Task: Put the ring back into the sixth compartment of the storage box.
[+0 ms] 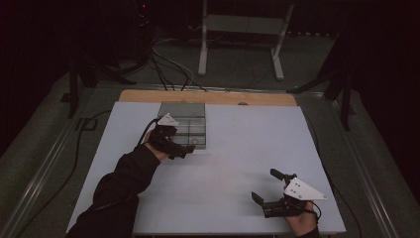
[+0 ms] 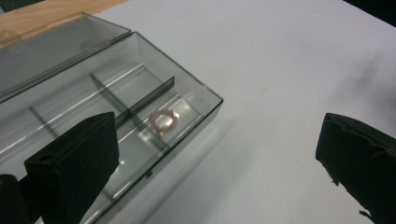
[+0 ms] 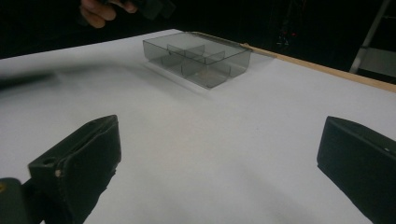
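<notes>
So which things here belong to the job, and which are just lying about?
Job:
- clear smoky plastic compartment box, lid open
- small pinkish-gold ring in its corner compartment
- left claw, open, beside the box

Lying about:
- right claw, open over the white tabletop
- floor cables

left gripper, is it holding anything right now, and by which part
Nothing: the left gripper is open and empty, and the ring lies loose in the clear box.

Both grippers [image 1: 174, 144] [image 1: 270, 191] wide open.
</notes>
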A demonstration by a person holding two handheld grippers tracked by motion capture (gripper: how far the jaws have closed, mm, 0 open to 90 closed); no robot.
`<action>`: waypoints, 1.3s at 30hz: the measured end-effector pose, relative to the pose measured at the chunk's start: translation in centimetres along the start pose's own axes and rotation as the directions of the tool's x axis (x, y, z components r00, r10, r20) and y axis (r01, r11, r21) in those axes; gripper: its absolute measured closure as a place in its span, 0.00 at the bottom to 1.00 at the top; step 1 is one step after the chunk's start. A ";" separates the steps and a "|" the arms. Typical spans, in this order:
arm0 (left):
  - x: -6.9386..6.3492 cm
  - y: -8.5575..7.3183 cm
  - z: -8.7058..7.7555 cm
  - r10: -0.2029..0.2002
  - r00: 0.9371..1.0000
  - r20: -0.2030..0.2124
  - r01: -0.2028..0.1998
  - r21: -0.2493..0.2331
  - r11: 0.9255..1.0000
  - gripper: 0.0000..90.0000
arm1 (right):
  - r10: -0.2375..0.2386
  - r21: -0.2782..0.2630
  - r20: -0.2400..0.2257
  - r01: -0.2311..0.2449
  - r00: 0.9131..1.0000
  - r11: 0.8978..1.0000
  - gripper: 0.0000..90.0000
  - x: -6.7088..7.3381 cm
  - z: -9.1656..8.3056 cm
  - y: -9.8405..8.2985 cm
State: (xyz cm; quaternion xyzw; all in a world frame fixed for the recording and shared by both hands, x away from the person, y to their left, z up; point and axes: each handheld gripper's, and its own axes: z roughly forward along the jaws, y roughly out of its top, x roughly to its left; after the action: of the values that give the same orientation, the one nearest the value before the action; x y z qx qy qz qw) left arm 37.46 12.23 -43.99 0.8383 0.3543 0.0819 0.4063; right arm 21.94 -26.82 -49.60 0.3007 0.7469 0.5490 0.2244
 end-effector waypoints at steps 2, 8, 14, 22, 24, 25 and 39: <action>0.1 -0.8 -0.8 0.002 1.000 0.005 -0.002 -0.009 1.000 0.01 | -0.002 0.001 -0.001 0.002 1.000 1.000 0.00 0.0 0.0 0.0; 0.1 -2.4 -2.0 0.013 1.000 0.005 -0.013 -0.010 1.000 0.01 | 0.004 0.002 -0.001 -0.004 1.000 1.000 0.00 0.0 0.1 0.0; -0.2 -4.3 -3.3 0.003 1.000 -0.004 -0.003 -0.032 0.999 0.01 | 0.001 0.007 0.001 -0.001 1.000 1.000 0.00 0.1 0.1 0.0; -0.7 -7.2 -3.9 -0.010 1.000 0.009 0.010 -0.043 0.999 0.01 | 0.004 0.006 0.004 -0.004 1.000 1.000 0.00 0.0 0.1 0.0; -0.6 -8.2 -4.3 -0.019 1.000 0.005 0.019 -0.039 0.999 0.01 | 0.004 0.005 0.004 -0.004 1.000 1.000 0.00 0.0 0.1 0.0; -0.6 -8.2 -4.3 -0.019 1.000 0.005 0.019 -0.039 0.999 0.01 | 0.003 0.006 0.004 -0.003 1.000 1.000 0.00 0.0 0.1 0.0; -1.0 -12.6 -5.4 -0.047 0.999 -0.014 0.047 -0.016 0.999 0.01 | -0.002 0.008 0.006 0.002 1.000 1.000 0.00 0.1 0.1 0.0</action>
State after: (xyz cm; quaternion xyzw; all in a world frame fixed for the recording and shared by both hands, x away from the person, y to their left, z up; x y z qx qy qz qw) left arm 27.79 20.26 -49.59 0.8260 0.3760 0.0812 0.4120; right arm 21.94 -26.75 -49.64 0.3025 0.7487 0.5449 0.2259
